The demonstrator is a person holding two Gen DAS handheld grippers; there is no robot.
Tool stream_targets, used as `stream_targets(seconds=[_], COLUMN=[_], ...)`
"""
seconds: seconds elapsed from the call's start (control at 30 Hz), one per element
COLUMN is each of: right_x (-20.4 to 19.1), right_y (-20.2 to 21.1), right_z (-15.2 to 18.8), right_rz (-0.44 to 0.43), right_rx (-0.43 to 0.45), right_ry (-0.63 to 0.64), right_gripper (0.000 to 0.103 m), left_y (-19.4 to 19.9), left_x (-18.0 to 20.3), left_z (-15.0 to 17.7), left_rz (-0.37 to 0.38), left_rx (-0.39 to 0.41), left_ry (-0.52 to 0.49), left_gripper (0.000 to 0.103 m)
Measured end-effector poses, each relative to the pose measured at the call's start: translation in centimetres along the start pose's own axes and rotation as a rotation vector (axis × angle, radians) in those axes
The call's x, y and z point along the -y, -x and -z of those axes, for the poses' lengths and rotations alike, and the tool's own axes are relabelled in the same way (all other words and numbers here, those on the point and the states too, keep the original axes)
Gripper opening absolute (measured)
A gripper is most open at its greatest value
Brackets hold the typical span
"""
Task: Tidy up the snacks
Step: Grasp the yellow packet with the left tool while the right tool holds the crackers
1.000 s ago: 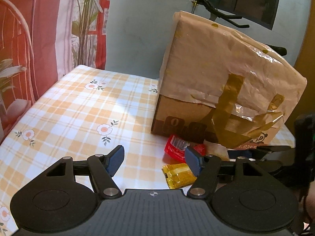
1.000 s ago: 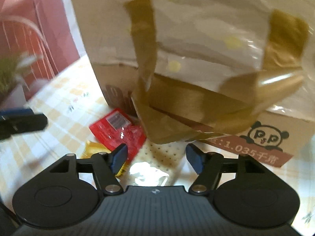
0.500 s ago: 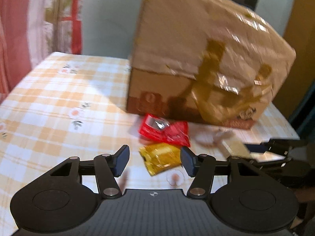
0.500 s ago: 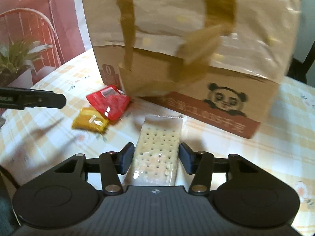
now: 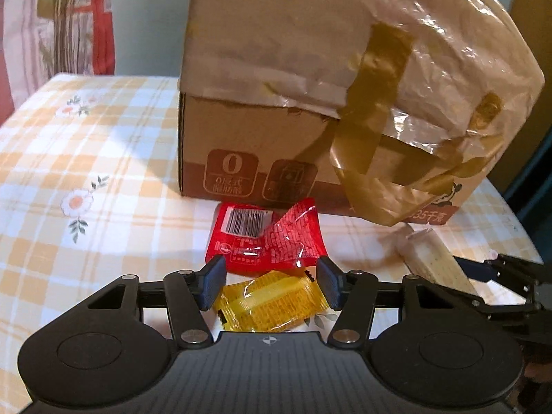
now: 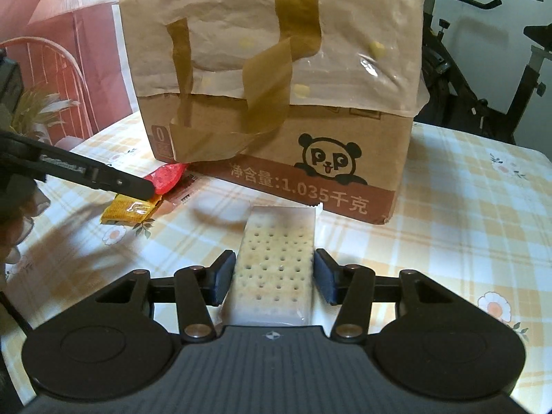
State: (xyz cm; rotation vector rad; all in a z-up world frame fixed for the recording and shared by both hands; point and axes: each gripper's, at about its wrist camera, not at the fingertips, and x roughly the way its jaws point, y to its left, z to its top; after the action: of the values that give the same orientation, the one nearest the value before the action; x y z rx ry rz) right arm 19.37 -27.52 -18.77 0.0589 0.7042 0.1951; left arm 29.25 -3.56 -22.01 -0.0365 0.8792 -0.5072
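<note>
Both grippers clamp snacks
Left gripper (image 5: 270, 284) pinches the yellow packet (image 5: 272, 305), right gripper (image 6: 272, 277) the cracker pack (image 6: 274, 265) (lift gently, crackers break).

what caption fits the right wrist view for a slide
Right gripper closed on a clear-wrapped cracker pack in front of the panda-print cardboard box.
</note>
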Motion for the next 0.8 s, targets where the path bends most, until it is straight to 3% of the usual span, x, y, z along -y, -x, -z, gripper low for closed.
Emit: stream_targets(seconds=[0.27,0.6,0.67,0.7,0.8], right_x=[0.1,0.1,0.0,0.1,0.1], right_y=[-0.2,-0.1,-0.1,-0.1,-0.1], right_z=[0.2,0.2,0.2,0.2,0.2], right_rz=[-0.008,-0.01,-0.01,-0.01,-0.011], right_rx=[0.009,0.013,0.013,0.013,0.012], right_ry=[-0.007,-0.017,-0.017,-0.017,-0.018], right_gripper=[0.053,0.053,0.053,0.053,0.053], left_y=[1.7,1.8,1.9,1.9,2.6], left_x=[1.2,2.8,3.0,3.2,2.7], left_z=[2.0,2.5,2.7,2.8,3.2], left_rz=[0.009,-0.106,-0.133,-0.162,-0.18], left_rx=[-0.016,0.035,0.043,0.048,0.059], left_ry=[-0.031,-0.105,-0.123,-0.128,-0.068], left_gripper=[0.061,0.06,0.051,0.036,0.035])
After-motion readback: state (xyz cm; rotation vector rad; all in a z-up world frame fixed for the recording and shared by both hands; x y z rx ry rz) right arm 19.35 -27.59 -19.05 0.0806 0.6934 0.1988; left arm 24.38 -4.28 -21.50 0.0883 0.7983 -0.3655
